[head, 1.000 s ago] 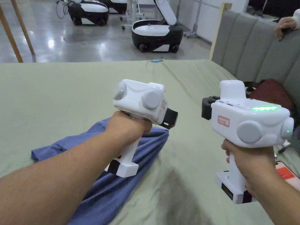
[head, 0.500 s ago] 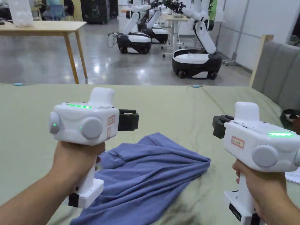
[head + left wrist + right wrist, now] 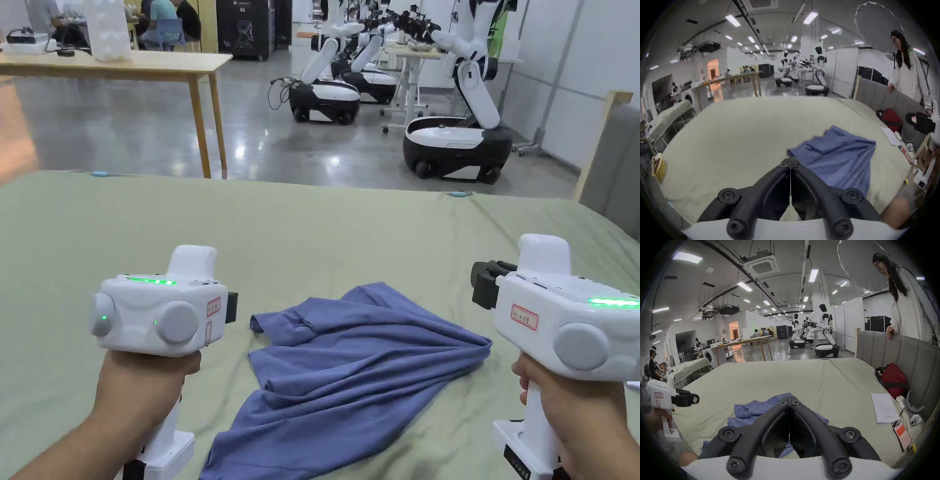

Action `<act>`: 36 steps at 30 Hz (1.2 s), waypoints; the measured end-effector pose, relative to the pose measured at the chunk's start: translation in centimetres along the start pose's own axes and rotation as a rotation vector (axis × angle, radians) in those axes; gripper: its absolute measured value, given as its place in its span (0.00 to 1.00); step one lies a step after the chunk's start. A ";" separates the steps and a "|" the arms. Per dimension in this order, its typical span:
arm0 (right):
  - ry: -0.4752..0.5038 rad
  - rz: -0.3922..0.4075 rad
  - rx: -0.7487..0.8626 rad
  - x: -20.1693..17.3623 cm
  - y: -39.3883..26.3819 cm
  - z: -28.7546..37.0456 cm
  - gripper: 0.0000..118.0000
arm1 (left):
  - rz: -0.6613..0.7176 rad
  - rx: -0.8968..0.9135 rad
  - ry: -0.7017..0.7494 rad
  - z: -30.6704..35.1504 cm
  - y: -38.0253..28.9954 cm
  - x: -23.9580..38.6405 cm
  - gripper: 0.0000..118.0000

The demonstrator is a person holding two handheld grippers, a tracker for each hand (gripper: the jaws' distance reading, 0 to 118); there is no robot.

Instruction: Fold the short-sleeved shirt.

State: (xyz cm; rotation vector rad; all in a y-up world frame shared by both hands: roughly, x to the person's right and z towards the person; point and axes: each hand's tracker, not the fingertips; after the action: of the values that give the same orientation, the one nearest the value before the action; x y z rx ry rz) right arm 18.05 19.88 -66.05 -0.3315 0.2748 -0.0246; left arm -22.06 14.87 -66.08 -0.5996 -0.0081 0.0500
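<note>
Lying crumpled at lower centre of the head view, the blue shirt (image 3: 356, 350) rests on the green bed sheet (image 3: 312, 237). We hold the left gripper (image 3: 790, 162) at lower left and the right gripper (image 3: 790, 400) at lower right, both above the sheet, jaws closed tip to tip, gripping nothing. At far right in the right gripper view, a red bag (image 3: 893, 379) lies against the grey headboard (image 3: 899, 350).

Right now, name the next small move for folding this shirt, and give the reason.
Probably lower the left hand-held gripper to the nearest edge of the blue shirt and open it there. The shirt lies crumpled on the green sheet; both hand-held grippers, including the right, hover shut and empty.
</note>
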 end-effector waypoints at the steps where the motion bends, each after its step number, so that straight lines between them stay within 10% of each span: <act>1: -0.001 0.003 -0.001 0.0 0.0 0.0 0.00 | -0.002 -0.048 -0.046 -0.5 -0.4 -0.2 0.00; 4: -0.006 0.014 -0.007 -0.1 -0.2 0.2 0.00 | -0.088 -0.178 -0.077 -1.6 -2.1 0.3 0.10; 7: -0.006 0.015 -0.016 0.0 -0.8 0.2 0.00 | -0.190 -0.275 -0.109 -1.2 -4.9 0.9 0.96; 8: -0.004 0.014 -0.024 0.0 -1.1 0.1 0.00 | -0.198 -0.301 -0.123 -1.3 -5.9 0.9 1.00; 14: 0.000 -0.001 -0.070 0.0 -2.9 -0.9 0.00 | -0.348 -0.445 -0.185 -2.0 -10.0 1.8 0.93; 22: 0.002 0.002 -0.102 -0.2 -4.1 -1.8 0.00 | -0.386 -0.556 -0.250 -2.0 -11.3 2.5 0.36; 25: 0.001 0.015 -0.129 -0.2 -4.5 -2.9 0.00 | -0.340 -0.535 -0.238 -2.4 -11.1 2.0 0.00; 29: -0.022 0.054 -0.189 0.6 -4.5 -6.8 0.01 | -0.249 -0.520 -0.240 -3.9 -9.0 0.3 0.00; 36: -0.004 0.114 -0.383 2.5 -1.1 -18.5 0.89 | -0.160 -0.465 -0.231 -7.3 -4.8 -2.0 0.00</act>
State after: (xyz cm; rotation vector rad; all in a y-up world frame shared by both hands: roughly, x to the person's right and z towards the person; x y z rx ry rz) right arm 15.50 12.83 -83.15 -0.6956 0.2935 0.1423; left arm -23.71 6.70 -69.41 -1.0531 -0.2984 -0.0397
